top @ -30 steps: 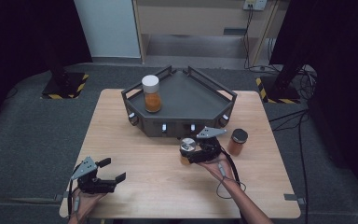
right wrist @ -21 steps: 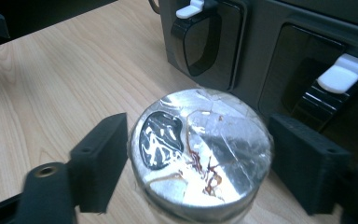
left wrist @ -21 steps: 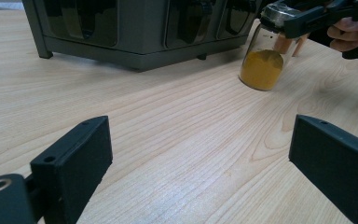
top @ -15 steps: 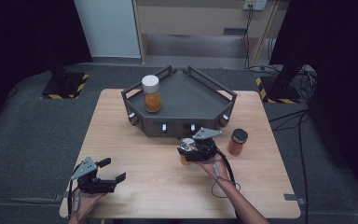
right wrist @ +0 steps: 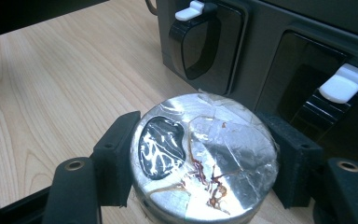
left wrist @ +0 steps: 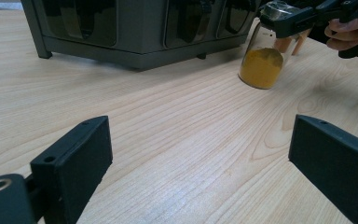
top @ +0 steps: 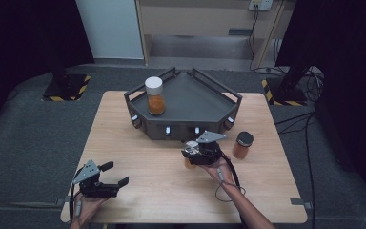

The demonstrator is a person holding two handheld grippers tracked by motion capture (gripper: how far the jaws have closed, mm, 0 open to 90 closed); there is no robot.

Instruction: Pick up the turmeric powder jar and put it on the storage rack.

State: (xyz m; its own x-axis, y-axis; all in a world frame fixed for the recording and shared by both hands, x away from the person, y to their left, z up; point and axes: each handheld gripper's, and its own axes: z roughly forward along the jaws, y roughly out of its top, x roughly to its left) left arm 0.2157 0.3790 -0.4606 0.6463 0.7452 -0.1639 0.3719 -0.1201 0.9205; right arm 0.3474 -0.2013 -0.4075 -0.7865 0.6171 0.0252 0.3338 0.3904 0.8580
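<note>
The light wooden table [top: 138, 143] at the frame's centre bears a dark tray rack [top: 186, 102], a dark-lidded jar [top: 242, 145] right of centre, and a foil-topped jar [top: 190, 155].

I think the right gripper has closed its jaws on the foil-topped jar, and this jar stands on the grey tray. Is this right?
Not quite. The right gripper does grip the foil-topped jar, but the jar stands on the wooden table in front of the grey tray, as the high view shows.

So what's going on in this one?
A person works at a wooden table with a gripper in each hand. The right gripper has just closed its jaws on a foil-topped jar of yellow powder, in front of a dark tray rack. The left gripper rests open, apart. One jar stands on the rack, another beside it.
</note>
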